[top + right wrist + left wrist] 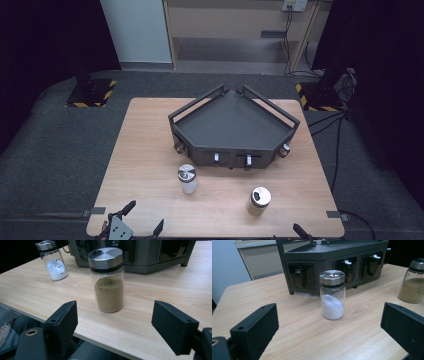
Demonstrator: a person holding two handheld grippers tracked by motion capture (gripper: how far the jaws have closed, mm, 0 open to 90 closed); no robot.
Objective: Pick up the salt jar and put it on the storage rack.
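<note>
left hand-held gripper: jaws wide, empty, lined up on salt jar mid-frame | right hand-held gripper: spread, empty, facing spice jar centre | both upright on tabletop, before rack, reachable

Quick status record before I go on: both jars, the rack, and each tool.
white-powder jar: upright, lid on, ahead of left tool
brown-powder jar: upright, lid on, ahead of right tool
rack: dark corner shelf behind the jars, top tray bare
left tool: open, holding nothing
right tool: open, holding nothing
table: wooden
</note>
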